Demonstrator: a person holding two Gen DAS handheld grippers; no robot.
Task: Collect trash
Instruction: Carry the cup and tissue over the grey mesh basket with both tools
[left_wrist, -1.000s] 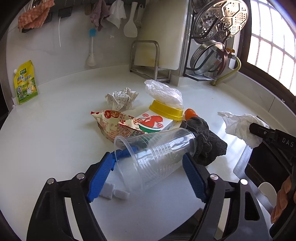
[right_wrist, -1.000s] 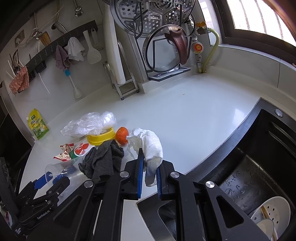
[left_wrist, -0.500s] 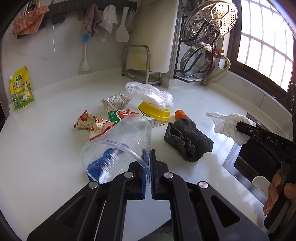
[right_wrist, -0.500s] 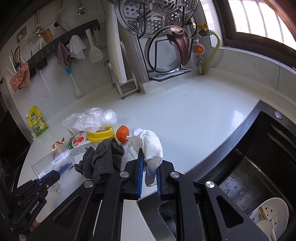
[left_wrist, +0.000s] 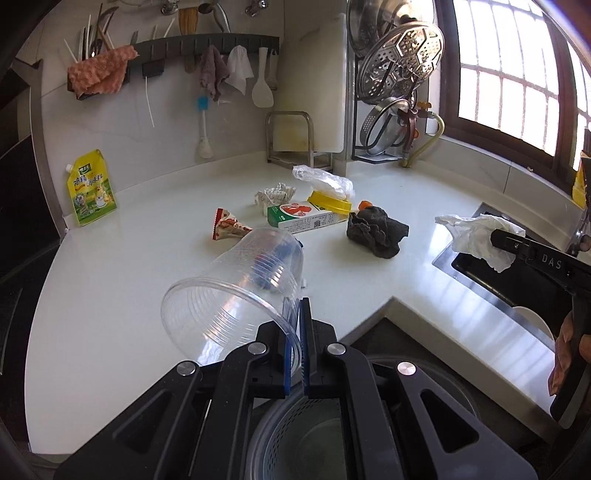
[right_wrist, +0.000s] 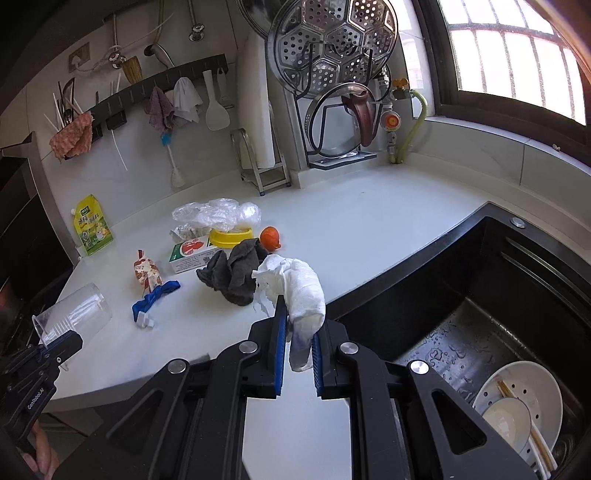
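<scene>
A: Trash is split three ways: a clear cup (left_wrist: 236, 291) is pinched by its rim, a tissue (right_wrist: 295, 291) is clamped, and the rest lies on the desk (left_wrist: 122, 280) beyond the cup.

B: What could be lost?

A: The cup, most likely. Only a thin strip of wall is caught, and the body hangs to one side; a quick swing could lever it out. The tissue's loose tail could tear or snag on the desk edge.

B: And the fingers?

A: The left fingers (left_wrist: 295, 332) are pressed nearly flat together on the cup rim. The right fingers (right_wrist: 297, 343) are held narrow, with the tissue wad squeezed between the blue pads.

B: What is left behind the cup?

A: A wrapper (left_wrist: 229, 229), a carton (left_wrist: 306, 219) and a plastic bag (left_wrist: 325, 181).
</scene>
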